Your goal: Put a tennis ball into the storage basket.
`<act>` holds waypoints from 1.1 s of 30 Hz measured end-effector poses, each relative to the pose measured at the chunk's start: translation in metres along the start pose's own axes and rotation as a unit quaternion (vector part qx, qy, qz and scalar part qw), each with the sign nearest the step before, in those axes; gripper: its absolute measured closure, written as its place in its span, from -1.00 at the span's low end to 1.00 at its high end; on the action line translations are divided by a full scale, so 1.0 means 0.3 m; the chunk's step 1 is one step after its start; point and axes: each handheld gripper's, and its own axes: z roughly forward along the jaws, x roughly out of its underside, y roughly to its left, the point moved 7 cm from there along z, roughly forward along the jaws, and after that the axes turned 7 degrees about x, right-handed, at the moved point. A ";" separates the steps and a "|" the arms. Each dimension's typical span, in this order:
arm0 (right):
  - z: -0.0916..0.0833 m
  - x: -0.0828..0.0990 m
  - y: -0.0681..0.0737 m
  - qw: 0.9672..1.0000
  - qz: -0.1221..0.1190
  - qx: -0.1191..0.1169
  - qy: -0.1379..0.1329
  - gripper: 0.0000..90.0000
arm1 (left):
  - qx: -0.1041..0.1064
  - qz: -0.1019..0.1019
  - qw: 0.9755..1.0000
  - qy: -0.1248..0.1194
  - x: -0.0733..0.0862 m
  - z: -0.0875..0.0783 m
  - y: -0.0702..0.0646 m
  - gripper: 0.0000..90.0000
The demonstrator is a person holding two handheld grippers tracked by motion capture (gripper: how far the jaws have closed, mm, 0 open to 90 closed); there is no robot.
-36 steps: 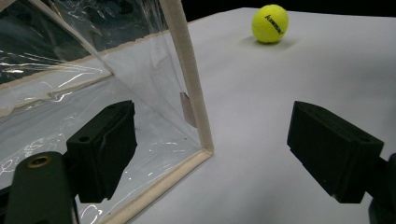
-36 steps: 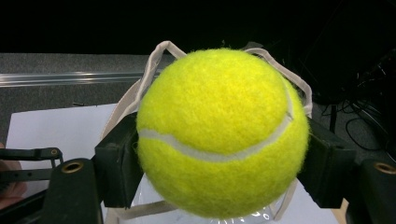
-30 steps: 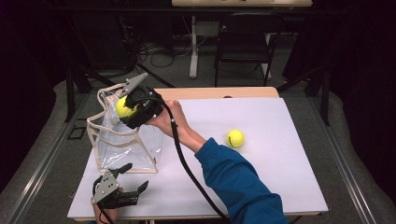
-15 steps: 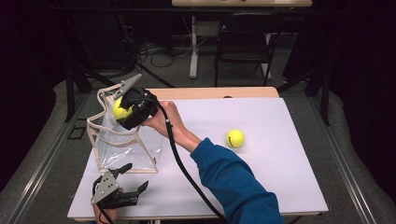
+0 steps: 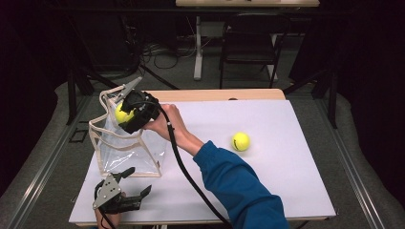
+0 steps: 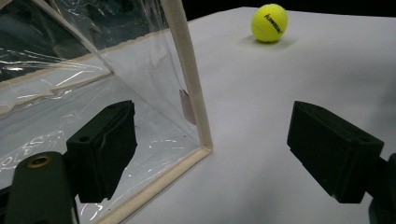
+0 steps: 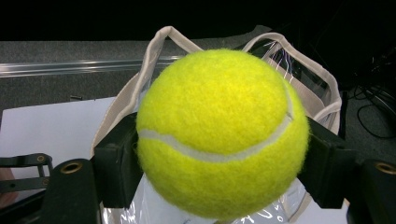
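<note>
My right gripper (image 7: 219, 163) clamped on tennis ball (image 7: 219, 133), held above mouth of clear tote bag (image 5: 126, 148). Left gripper (image 6: 224, 154) slack beside bag corner, not steadying it. Risk: ball clips floppy handle (image 7: 149, 60) on release, bounces out.

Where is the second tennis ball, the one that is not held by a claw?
In the high view the loose tennis ball lies on the white table, right of centre, apart from the clear bag and beside the blue sleeve.
</note>
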 end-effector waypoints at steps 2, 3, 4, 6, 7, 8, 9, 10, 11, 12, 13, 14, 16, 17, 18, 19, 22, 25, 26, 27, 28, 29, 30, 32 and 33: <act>0.007 0.000 0.000 1.000 0.001 0.003 0.003 -0.44 | -0.001 -0.002 1.000 -0.001 0.000 -0.003 -0.002 -0.64; 0.010 -0.001 0.002 1.000 0.004 0.001 0.004 -0.44 | -0.002 -0.003 1.000 -0.001 0.000 -0.003 -0.001 -0.64; 0.015 0.000 0.005 1.000 0.005 -0.001 0.006 -0.44 | -0.002 -0.003 1.000 -0.001 0.001 -0.002 0.000 -0.64; 0.026 0.005 0.007 1.000 0.003 0.002 0.015 -0.46 | -0.001 0.000 1.000 0.000 0.001 -0.001 0.001 -0.64; 0.031 0.009 0.008 1.000 0.002 0.001 0.020 -0.47 | -0.001 -0.002 1.000 0.000 0.001 -0.001 0.000 -0.64; 0.037 0.015 0.008 1.000 0.006 -0.002 0.030 -0.58 | 0.000 0.000 1.000 0.001 0.001 -0.001 -0.001 -0.64; 0.038 0.018 0.009 0.999 0.011 -0.005 0.030 -0.67 | 0.001 0.000 1.000 0.002 0.001 0.000 -0.002 -0.64; 0.031 0.017 0.007 1.000 0.017 -0.007 0.022 -0.68 | 0.001 0.001 1.000 0.003 0.001 0.000 -0.003 -0.64; 0.023 0.014 0.004 1.000 0.020 -0.008 0.012 -0.70 | 0.002 0.001 1.000 0.003 0.001 -0.001 -0.005 -0.64; 0.012 0.013 0.003 1.000 0.024 -0.009 0.007 -0.78 | 0.002 0.000 1.000 0.000 0.000 -0.001 -0.005 -0.64; 0.002 0.013 0.000 1.000 0.027 -0.010 0.005 -0.84 | 0.002 0.000 1.000 0.000 0.000 -0.001 -0.005 -0.64; -0.009 0.013 0.000 0.999 0.029 -0.013 0.003 -0.87 | 0.002 0.000 1.000 0.001 0.001 -0.001 -0.002 -0.64; -0.036 0.017 -0.001 0.999 0.029 -0.021 -0.005 -0.92 | 0.003 -0.002 1.000 0.003 0.003 0.003 -0.001 -0.64; -0.049 0.021 -0.001 0.999 0.030 -0.023 -0.007 -0.93 | 0.003 -0.002 1.000 0.003 0.003 0.004 -0.002 -0.64; -0.063 0.025 -0.001 0.999 0.031 -0.025 -0.012 -0.95 | 0.004 -0.001 1.000 0.004 0.003 0.004 -0.003 -0.64; -0.063 0.025 -0.001 0.999 0.031 -0.025 -0.012 -0.95 | 0.004 -0.001 1.000 0.004 0.003 0.004 -0.003 -0.64; -0.099 0.042 0.000 0.999 0.029 -0.026 -0.020 -1.00 | 0.005 0.000 1.000 0.003 0.001 0.005 -0.007 -0.64; -0.133 0.068 -0.003 0.999 0.033 -0.029 -0.026 -1.00 | 0.003 0.001 1.000 0.002 0.000 0.006 -0.007 -0.64; -0.139 0.076 -0.003 0.999 0.033 -0.029 -0.024 -1.00 | 0.003 0.001 1.000 0.005 0.001 0.007 -0.005 -0.64; -0.145 0.082 -0.004 0.999 0.031 -0.029 -0.025 -1.00 | 0.004 0.000 1.000 0.005 0.002 0.009 -0.005 -0.64; -0.152 0.089 -0.006 0.999 0.032 -0.029 -0.025 -1.00 | 0.004 0.000 1.000 0.005 0.002 0.009 -0.005 -0.64; -0.158 0.096 -0.007 0.999 0.032 -0.028 -0.025 -1.00 | 0.004 0.001 1.000 0.006 0.002 0.011 -0.004 -0.64; -0.162 0.104 -0.009 0.999 0.033 -0.029 -0.023 -1.00 | 0.005 0.003 1.000 0.006 0.002 0.012 -0.004 -0.64; -0.168 0.111 -0.012 0.999 0.035 -0.028 -0.025 -1.00 | 0.004 0.003 1.000 0.007 0.001 0.012 -0.007 -0.64; -0.177 0.127 -0.019 0.999 0.037 -0.026 -0.025 -1.00 | 0.005 0.003 1.000 0.007 0.001 0.012 -0.007 -0.64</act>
